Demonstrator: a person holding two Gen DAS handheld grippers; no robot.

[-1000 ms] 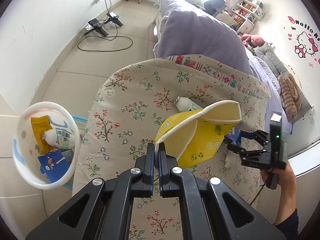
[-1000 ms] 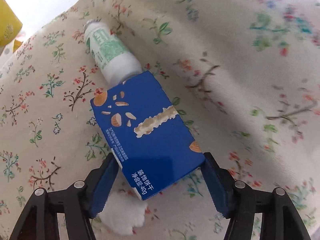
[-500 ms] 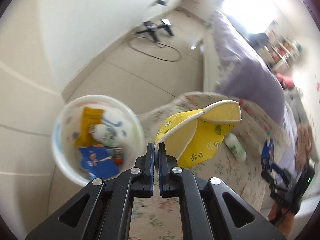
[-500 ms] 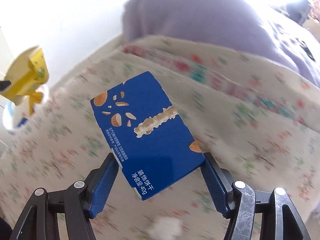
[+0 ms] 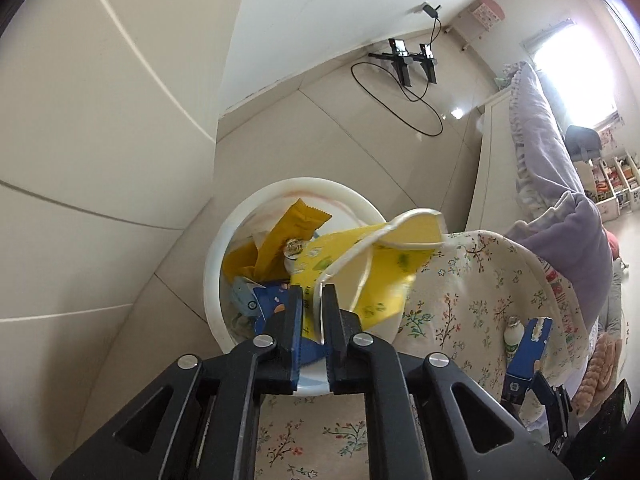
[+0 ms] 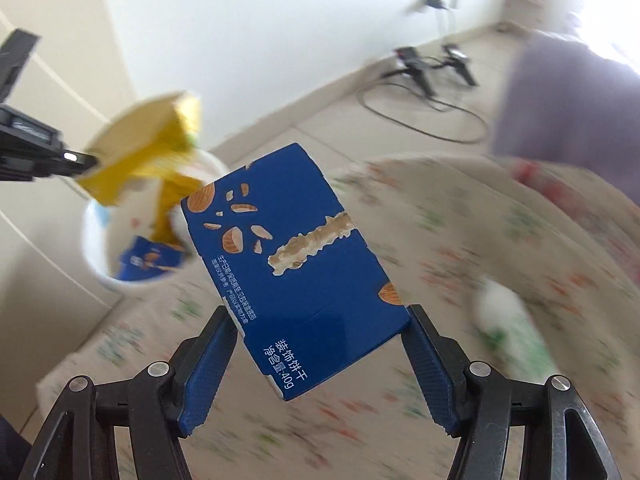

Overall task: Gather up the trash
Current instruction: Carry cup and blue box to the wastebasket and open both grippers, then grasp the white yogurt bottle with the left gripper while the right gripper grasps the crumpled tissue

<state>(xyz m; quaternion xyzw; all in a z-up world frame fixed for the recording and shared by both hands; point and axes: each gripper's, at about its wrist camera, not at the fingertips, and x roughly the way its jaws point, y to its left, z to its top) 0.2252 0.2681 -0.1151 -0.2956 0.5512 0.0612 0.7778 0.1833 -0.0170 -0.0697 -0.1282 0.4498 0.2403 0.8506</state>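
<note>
Yellow cup (image 5: 360, 264) now over bin (image 5: 224, 248); blue box (image 6: 296, 264) lifted off bed.

Motion blur smears the floral bedspread (image 6: 480, 240) and a white bottle (image 6: 508, 320) in the right wrist view, leaving the bottle's green label unreadable. The crumpled yellow carton (image 5: 360, 264) covers part of the white bin (image 5: 216, 264), hiding the trash beneath it. The blue biscuit box (image 6: 296, 264) blocks the bin's near rim in the right wrist view. In the left wrist view the right gripper (image 5: 532, 396) is cut off by the frame's dark corner.
</note>
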